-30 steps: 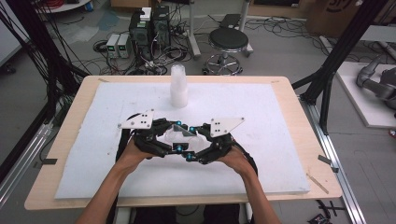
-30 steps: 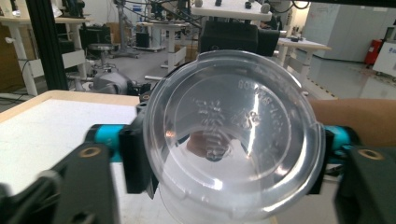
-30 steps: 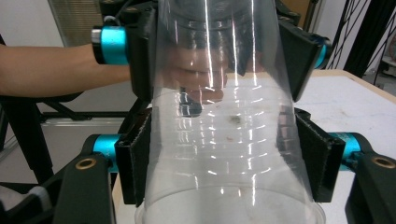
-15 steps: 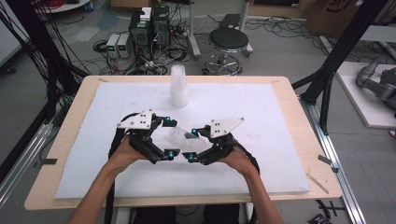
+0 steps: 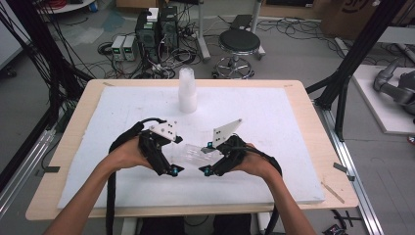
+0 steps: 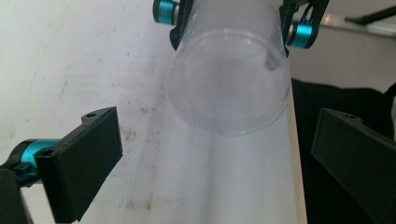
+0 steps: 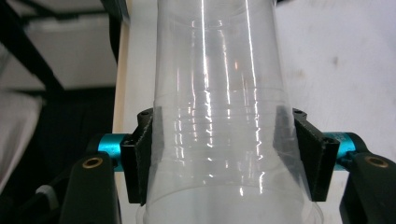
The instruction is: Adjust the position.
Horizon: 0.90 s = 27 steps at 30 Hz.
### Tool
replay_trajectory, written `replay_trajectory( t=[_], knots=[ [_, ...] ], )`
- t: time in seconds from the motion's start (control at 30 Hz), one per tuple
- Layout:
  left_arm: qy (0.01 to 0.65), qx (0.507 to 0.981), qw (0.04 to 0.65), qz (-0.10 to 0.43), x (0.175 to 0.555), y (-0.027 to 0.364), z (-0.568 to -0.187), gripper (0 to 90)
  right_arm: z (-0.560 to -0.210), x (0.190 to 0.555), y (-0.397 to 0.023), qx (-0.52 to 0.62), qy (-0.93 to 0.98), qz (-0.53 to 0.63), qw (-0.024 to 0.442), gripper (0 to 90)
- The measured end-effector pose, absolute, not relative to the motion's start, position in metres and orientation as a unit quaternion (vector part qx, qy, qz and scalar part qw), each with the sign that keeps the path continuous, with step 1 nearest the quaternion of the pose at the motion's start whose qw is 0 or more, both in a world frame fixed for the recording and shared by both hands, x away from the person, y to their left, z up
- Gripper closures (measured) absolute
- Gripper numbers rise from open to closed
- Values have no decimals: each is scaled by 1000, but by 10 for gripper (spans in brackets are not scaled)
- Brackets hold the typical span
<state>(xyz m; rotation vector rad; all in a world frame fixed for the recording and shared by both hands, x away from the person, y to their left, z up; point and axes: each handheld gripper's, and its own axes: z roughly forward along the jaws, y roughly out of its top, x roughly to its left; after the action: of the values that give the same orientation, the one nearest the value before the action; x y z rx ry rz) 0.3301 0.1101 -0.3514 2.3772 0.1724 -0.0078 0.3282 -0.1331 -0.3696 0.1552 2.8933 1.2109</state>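
A clear plastic cup [image 5: 195, 152] lies sideways in the air between my two grippers, above the white foam board [image 5: 274, 122]. My right gripper [image 7: 227, 154] is shut on the cup [image 7: 224, 93], one jaw on each side of its wall. In the left gripper view the cup's closed bottom [image 6: 229, 88] faces me, with the right gripper [image 6: 233, 21] clamping it further back. My left gripper [image 6: 219, 158] is open wide with nothing between its jaws, just short of the cup. In the high view the left gripper [image 5: 177, 155] and right gripper [image 5: 207, 157] face each other.
A stack of clear cups [image 5: 187, 90] stands upright at the back middle of the board. The wooden table [image 5: 318, 147] frames the board. Beyond the table on the floor are a stool [image 5: 237, 46], computer boxes [image 5: 156, 29] and cables.
The left gripper has let go of the cup, opened, and drawn back to the left. The right gripper keeps hold of the cup and has barely moved.
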Motion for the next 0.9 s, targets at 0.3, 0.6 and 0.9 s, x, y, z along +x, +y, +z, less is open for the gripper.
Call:
replay_trajectory(
  t=[0.3,0.6,0.9],
  knots=[
    [65,945,321,-2,334,99,-354,24,-358,332,-121,35,958,286,-2,344],
    [46,947,319,-12,335,86,-359,122,-359,331,-119,34,958,283,-3,344],
    [35,952,303,-22,335,75,-360,176,-360,330,-117,31,960,277,-7,344]
  ],
)
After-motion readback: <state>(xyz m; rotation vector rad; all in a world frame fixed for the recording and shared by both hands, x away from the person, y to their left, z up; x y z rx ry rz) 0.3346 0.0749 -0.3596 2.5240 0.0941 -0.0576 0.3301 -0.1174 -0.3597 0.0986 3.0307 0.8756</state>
